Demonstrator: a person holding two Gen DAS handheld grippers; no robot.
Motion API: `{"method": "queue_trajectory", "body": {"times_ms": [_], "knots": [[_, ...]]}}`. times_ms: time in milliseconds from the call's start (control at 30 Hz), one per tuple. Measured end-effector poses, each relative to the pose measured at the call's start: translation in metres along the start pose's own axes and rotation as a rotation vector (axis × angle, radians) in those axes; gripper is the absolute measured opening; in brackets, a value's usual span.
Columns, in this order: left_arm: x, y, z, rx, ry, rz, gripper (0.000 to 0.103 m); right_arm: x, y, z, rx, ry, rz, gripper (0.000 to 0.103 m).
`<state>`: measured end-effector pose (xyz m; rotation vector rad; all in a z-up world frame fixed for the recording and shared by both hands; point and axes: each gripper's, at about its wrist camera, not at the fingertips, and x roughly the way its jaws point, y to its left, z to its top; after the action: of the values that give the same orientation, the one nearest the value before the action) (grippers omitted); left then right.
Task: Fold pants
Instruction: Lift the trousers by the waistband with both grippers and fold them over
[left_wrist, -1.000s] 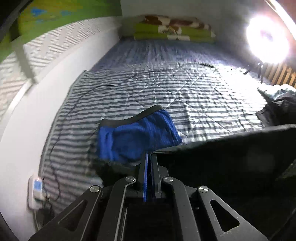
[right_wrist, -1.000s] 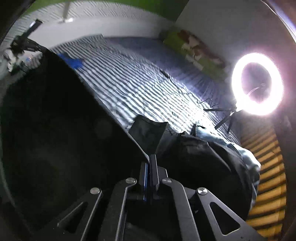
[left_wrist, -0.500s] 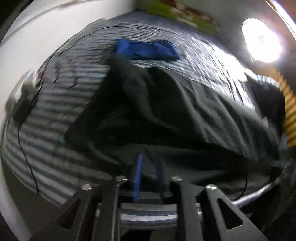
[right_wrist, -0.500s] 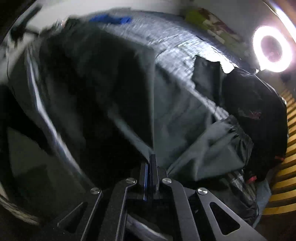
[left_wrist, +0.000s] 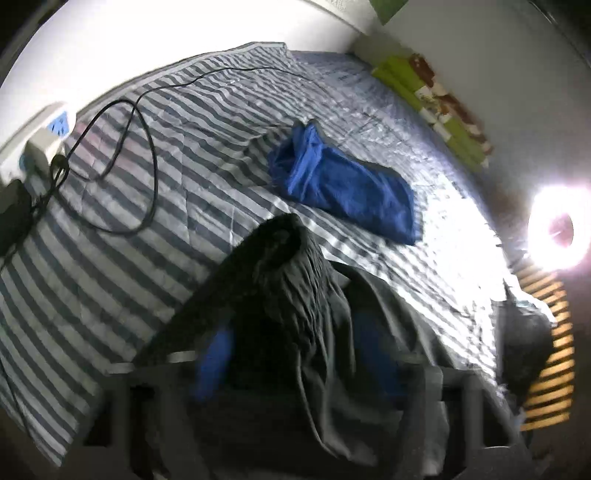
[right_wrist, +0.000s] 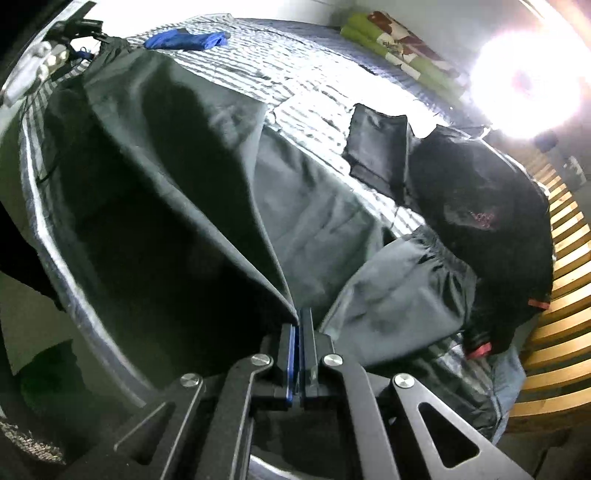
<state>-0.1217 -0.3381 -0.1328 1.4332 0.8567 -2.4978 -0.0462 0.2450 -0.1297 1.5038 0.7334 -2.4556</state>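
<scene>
Dark grey pants (right_wrist: 184, 166) lie spread over the striped bed (left_wrist: 110, 277). One bunched end of the pants (left_wrist: 291, 280) rises between the blurred blue pads (left_wrist: 214, 362) of my left gripper (left_wrist: 293, 350). That gripper's jaws stand apart and are closing around the bunch; no pad clearly presses on it. My right gripper (right_wrist: 298, 317) is shut on a folded edge of the pants near the bed's front edge, and the cloth runs taut away from it to the upper left.
A blue garment (left_wrist: 347, 195) lies on the bed beyond the pants. A power strip (left_wrist: 40, 136) and a looped black cable (left_wrist: 144, 155) sit at the left by the wall. Black clothes (right_wrist: 480, 206) are piled at the right beside wooden slats (right_wrist: 565, 266). A ring light (left_wrist: 557, 232) glares.
The pants, held up a second ago, now lie on the bed. My left gripper let go of the pants' edge, sank and rolled; a bunch of cloth now sits between its jaws. The right sank, still gripping.
</scene>
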Motion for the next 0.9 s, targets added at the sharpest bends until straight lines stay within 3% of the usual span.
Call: {"method": "queue_trajectory", "body": {"times_ms": [33, 167, 333, 467, 567, 633, 700, 800, 833, 900], "knots": [[0.006, -0.001, 0.004, -0.008, 0.022, 0.014, 0.017, 0.0, -0.002, 0.002, -0.001, -0.002, -0.008, 0.001], [-0.01, -0.005, 0.009, -0.014, -0.019, -0.01, 0.013, -0.004, -0.012, 0.012, 0.009, -0.029, -0.035, 0.001], [-0.075, 0.001, -0.004, -0.008, -0.096, -0.087, 0.013, -0.044, -0.028, 0.015, 0.063, -0.117, -0.058, 0.001], [-0.113, 0.026, -0.034, -0.004, -0.122, -0.09, 0.013, -0.076, -0.026, 0.001, 0.091, -0.16, -0.059, 0.001], [-0.108, 0.057, -0.061, -0.015, -0.082, -0.035, 0.013, -0.077, -0.004, -0.02, 0.073, -0.139, -0.033, 0.001], [-0.091, 0.081, -0.077, -0.088, -0.033, -0.021, 0.013, -0.059, 0.015, -0.033, 0.063, -0.093, -0.001, 0.001], [-0.074, 0.096, -0.087, -0.097, 0.002, 0.028, 0.013, -0.04, 0.032, -0.04, 0.031, -0.05, 0.01, 0.001], [-0.058, 0.106, -0.094, -0.114, 0.054, 0.031, 0.024, -0.009, 0.056, -0.048, -0.039, 0.009, -0.032, 0.001], [-0.06, 0.106, -0.094, -0.111, 0.057, 0.044, 0.036, -0.001, 0.057, -0.048, -0.033, 0.035, -0.017, 0.002], [-0.071, 0.103, -0.094, -0.087, 0.054, 0.066, 0.048, 0.006, 0.055, -0.051, -0.008, 0.062, 0.014, 0.003]]}}
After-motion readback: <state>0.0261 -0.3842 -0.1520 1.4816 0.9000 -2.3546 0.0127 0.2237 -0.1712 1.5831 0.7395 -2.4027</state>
